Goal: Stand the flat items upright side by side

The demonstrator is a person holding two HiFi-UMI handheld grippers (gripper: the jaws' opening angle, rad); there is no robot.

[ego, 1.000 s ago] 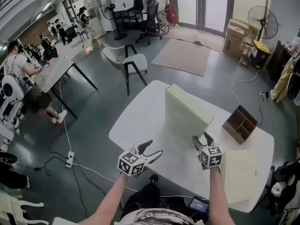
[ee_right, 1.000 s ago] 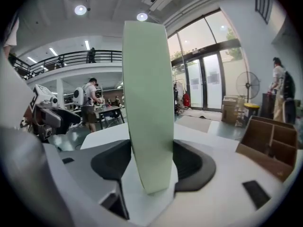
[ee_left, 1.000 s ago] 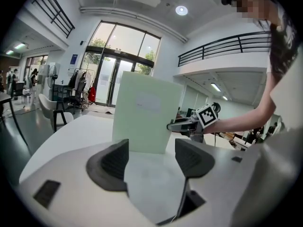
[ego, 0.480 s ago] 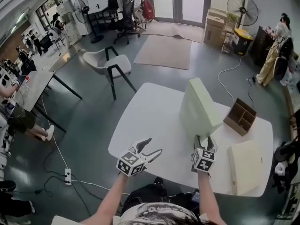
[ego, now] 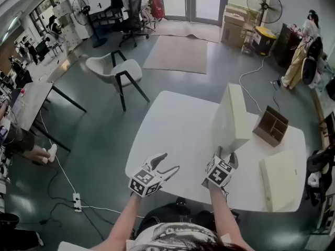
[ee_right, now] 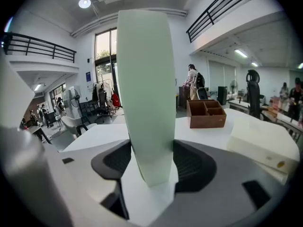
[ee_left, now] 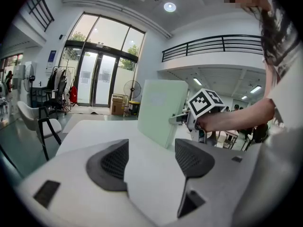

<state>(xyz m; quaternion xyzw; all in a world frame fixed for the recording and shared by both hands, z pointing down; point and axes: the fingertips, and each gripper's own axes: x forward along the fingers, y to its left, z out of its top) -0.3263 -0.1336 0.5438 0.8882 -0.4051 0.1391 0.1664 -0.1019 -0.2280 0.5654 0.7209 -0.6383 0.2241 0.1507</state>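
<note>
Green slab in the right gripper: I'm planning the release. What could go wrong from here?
The green slab stands on a narrow edge, gripped only at its near end by the right gripper; released, it may topple, as the left gripper is open, clear of it. Falling rightward, it could hit the wooden organizer. The cream slab lies flat near the table edge; a nudge might push it off.

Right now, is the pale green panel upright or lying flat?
Upright: the pale green panel stands on its edge on the white table, with the right gripper shut on its near end.
</note>
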